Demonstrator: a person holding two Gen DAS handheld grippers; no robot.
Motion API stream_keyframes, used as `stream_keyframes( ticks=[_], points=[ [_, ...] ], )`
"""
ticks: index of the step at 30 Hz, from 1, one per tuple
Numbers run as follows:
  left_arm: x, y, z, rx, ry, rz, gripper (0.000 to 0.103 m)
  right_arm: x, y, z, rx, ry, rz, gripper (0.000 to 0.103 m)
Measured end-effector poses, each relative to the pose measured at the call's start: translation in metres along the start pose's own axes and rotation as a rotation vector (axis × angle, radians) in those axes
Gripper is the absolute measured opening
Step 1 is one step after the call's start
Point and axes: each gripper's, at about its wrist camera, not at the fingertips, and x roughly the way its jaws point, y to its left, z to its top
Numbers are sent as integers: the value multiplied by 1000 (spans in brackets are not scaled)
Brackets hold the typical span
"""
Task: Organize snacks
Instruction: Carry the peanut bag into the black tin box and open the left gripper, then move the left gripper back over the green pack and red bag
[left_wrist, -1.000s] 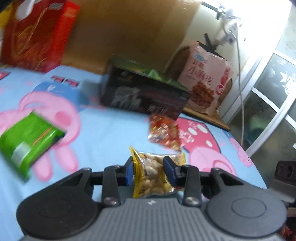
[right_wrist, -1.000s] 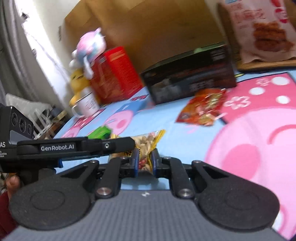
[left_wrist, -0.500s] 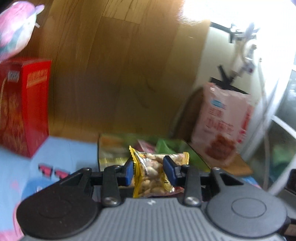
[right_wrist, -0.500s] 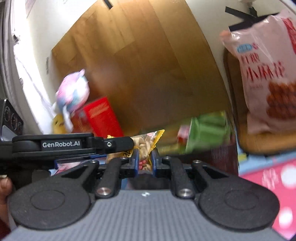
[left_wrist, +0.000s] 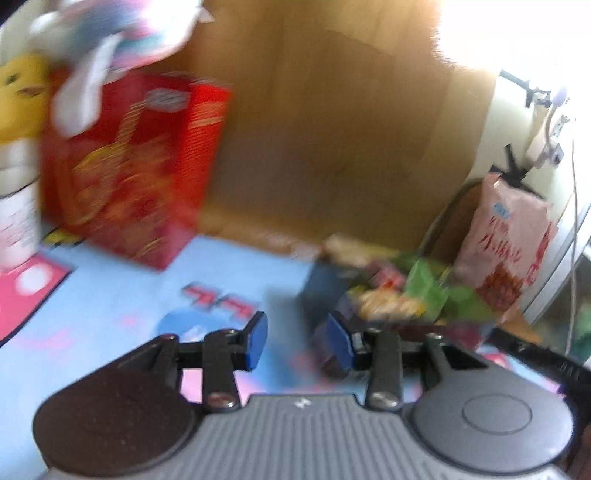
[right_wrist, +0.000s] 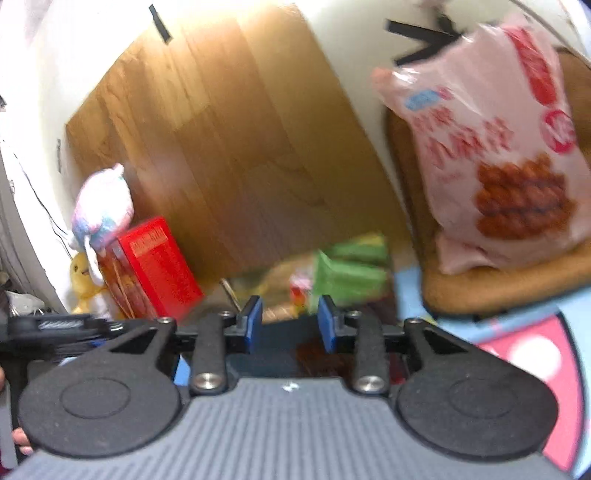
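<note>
Wood panelling backed a blue cartoon-print bed sheet (left_wrist: 122, 295). Small soft crinkly snack packets (right_wrist: 347, 273) lay heaped in the open dark rectangular box (left_wrist: 325, 291), near the big pink snack bag (right_wrist: 491, 155). Left gripper (left_wrist: 297, 341) was empty and released; right gripper (right_wrist: 290, 325) was opening, also empty. Packets looked light, slippery and crushable, so best pinched at a sealed edge.

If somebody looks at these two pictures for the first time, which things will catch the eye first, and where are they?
The big pink snack bag stands out at once, propped at the upper right of the right wrist view. Next comes the red box at the left of the left wrist view, with a pastel plush toy on top. Between them sits a dark box filled with green and yellow snack packets.
</note>
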Motion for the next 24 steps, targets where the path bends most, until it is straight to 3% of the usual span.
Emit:
stream_keyframes(
  ticks=[3,6,8,10,14,19,24],
  points=[
    [-18,31,-20,-35,18,50,37,-14,-20,-15,68,45,-53,37],
    [-28,64,-36,-143,46,75,37,-10,-30,-26,123,128,-102,37],
    [-32,77,-44,-205,52,71,37,1,-34,-29,157,202,-81,37],
    [-36,81,-51,-224,52,75,37,8,-26,-29,139,221,-75,37],
    [-42,71,-59,-197,33,111,37,17,-1,-37,41,253,-53,31],
    [-53,47,-68,-129,-22,231,38,7,36,-58,-48,285,31,28],
    [-61,18,-77,-70,-61,257,40,-15,68,-79,-140,279,72,28]
  ],
)
